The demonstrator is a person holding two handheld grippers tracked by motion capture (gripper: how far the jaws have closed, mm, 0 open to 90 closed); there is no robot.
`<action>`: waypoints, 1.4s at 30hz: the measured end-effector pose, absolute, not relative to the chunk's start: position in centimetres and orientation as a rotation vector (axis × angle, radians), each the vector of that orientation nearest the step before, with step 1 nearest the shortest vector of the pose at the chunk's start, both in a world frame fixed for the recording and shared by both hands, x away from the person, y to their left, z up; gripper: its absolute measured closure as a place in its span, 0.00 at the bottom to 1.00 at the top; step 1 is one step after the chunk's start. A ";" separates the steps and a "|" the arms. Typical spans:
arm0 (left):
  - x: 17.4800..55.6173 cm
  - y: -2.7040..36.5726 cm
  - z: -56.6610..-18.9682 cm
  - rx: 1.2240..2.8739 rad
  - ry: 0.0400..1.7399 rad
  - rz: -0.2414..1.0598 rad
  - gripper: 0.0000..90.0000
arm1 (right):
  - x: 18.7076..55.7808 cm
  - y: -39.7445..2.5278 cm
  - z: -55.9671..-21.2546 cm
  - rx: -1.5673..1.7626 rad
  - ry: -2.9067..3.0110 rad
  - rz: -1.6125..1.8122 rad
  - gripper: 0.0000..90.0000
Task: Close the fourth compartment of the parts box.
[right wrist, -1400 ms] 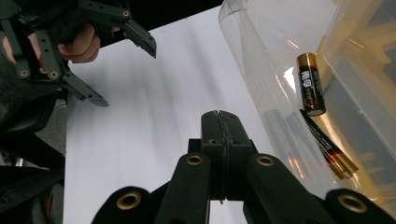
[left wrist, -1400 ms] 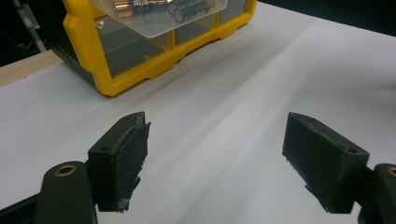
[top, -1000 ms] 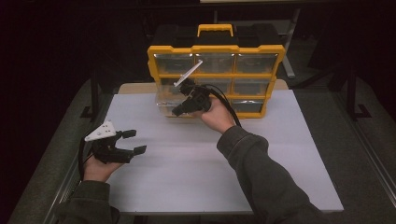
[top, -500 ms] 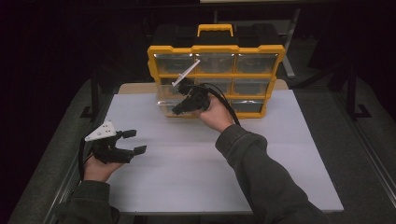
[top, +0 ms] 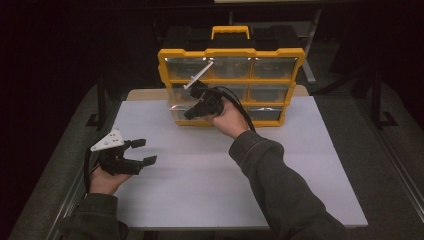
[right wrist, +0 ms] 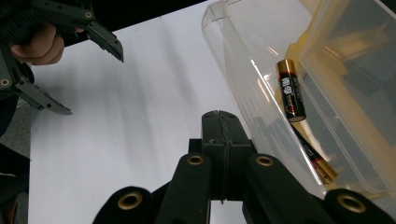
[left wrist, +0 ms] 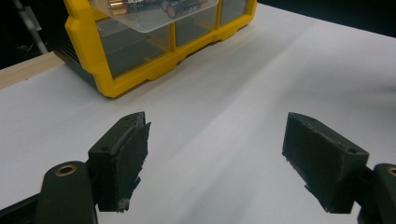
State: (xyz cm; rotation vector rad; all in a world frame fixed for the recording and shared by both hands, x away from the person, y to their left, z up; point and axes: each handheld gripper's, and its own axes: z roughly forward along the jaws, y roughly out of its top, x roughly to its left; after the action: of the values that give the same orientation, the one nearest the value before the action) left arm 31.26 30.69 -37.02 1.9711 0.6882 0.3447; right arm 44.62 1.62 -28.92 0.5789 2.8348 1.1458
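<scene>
Table (top: pixel 300 165): a white top is seen, with both grippers held over it.
Box (top: pixel 231 55): a yellow box with clear drawers is stood upright at the far edge of the table. In the left gripper view it is seen at the top left (left wrist: pixel 140 70).
Drawer (right wrist: pixel 261 79): a clear drawer is pulled partly out of the box's left side, low down. It is seen just beside the right gripper.
Right gripper (top: pixel 192 112): it is held at the front of the drawer. Its jaws are pressed tight together in the right gripper view (right wrist: pixel 223 154). Nothing can be seen between them.
Left gripper (top: pixel 142 151): it is held over the near left of the table, well apart from the box. Its jaws are spread wide, with nothing between them (left wrist: pixel 215 154).
Batteries (right wrist: pixel 290 91): two are seen lying inside the drawer, one black and gold, one lower down.
</scene>
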 end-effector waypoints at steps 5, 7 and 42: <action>31.2 30.7 -37.0 1.965 0.690 0.344 0.24 | 44.9 1.7 -28.9 0.595 2.827 1.141 0.99; 31.2 30.7 -37.0 1.966 0.690 0.344 0.24 | 45.1 1.6 -28.9 0.589 2.819 1.144 0.99; 31.2 30.8 -37.0 1.953 0.692 0.340 0.24 | 47.7 1.4 -28.9 0.656 2.759 1.161 0.99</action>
State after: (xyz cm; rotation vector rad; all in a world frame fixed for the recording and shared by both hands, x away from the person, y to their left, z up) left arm 31.23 30.84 -36.99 1.9528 0.6921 0.3401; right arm 47.67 1.44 -28.93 0.6563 2.7591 1.1612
